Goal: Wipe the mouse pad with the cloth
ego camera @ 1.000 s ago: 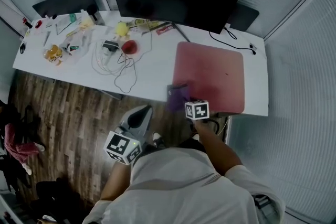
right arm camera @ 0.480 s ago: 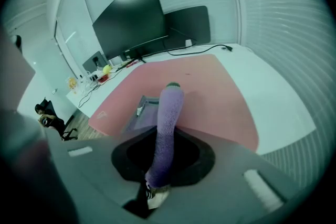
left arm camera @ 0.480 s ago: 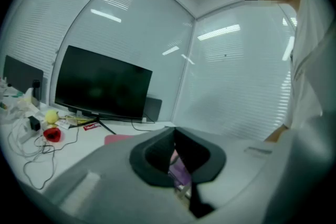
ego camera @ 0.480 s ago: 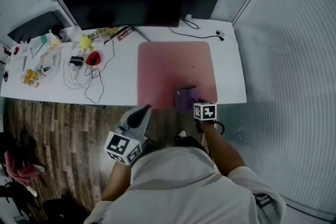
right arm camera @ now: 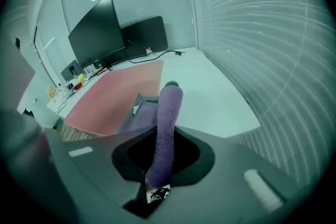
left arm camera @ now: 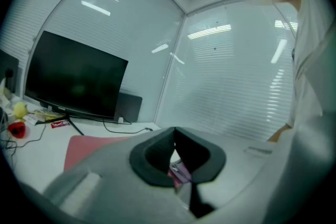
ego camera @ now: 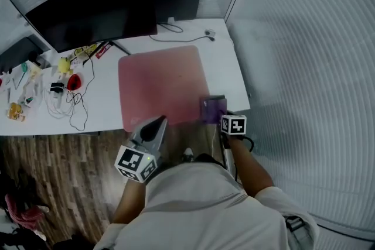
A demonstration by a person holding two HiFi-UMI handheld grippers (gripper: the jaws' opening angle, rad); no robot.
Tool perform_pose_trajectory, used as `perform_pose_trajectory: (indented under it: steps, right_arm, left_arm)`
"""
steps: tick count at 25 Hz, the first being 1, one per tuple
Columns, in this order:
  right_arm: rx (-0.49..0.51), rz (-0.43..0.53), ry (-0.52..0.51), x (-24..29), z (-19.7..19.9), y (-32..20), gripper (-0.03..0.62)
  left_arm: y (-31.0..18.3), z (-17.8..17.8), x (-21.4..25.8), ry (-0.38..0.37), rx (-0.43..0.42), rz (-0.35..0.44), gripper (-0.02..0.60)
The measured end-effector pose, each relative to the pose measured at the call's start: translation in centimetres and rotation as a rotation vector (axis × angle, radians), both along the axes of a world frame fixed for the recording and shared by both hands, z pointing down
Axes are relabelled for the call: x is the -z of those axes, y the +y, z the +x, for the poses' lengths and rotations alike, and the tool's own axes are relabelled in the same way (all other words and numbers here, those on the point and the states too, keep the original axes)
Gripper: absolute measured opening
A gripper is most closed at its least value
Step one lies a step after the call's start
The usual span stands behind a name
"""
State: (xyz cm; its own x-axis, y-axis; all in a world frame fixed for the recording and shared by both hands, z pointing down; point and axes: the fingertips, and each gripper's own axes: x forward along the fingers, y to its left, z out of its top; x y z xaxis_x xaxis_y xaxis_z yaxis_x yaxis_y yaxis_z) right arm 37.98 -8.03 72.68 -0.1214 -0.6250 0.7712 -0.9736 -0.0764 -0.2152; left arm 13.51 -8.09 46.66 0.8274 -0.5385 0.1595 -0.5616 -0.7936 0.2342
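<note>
Purple cloth (ego camera: 212, 109) lies on the pad's (ego camera: 161, 82) near right corner, clamped in the right gripper (right arm camera: 167, 134). Left gripper (left arm camera: 175, 135), closed and empty, hangs before the pad. Right gripper view alone shows the cloth's tag (right arm camera: 157, 193).

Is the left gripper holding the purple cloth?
No, the purple cloth is clamped in the right gripper; the left gripper is shut on nothing.
</note>
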Motion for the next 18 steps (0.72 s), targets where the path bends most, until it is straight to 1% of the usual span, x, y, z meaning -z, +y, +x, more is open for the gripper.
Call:
perform_pose_trajectory:
  steps: [2,4,6,8,10,13,18]
  right_arm:
    - [-0.022,-0.001,0.007,-0.2,1.7,0.5,0.048]
    - [-0.045,-0.006,0.009,-0.3,2.8,1.1,0.048]
    - [-0.062,0.0,0.006,0.3,3.1,1.5,0.048]
    - [-0.063,0.036,0.001,2.1,2.6,1.6,0.048]
    - [-0.043,0.108,-0.005,4.8,1.2,1.1,0.046]
    - [0.014,0.261,0.002,10.4,-1.7,-1.0,0.046]
    - [0.157,0.505,0.068,21.2,-8.4,-4.5,0.045]
  left_arm:
    - [-0.1,1.0,0.2,-0.001,-0.009,0.011,0.002]
    - [-0.2,1.3,0.8,-0.003,-0.007,0.026,0.002]
    - [-0.5,0.9,1.8,-0.005,0.002,0.046,0.002]
    - [-0.9,-0.1,2.8,-0.009,0.017,0.07,0.002]
    - [-1.3,-1.6,3.7,-0.015,0.037,0.095,0.002]
    - [-2.3,-4.5,5.5,-0.021,0.075,0.138,0.002]
    - [-2.9,-9.6,8.4,-0.033,0.132,0.203,0.002]
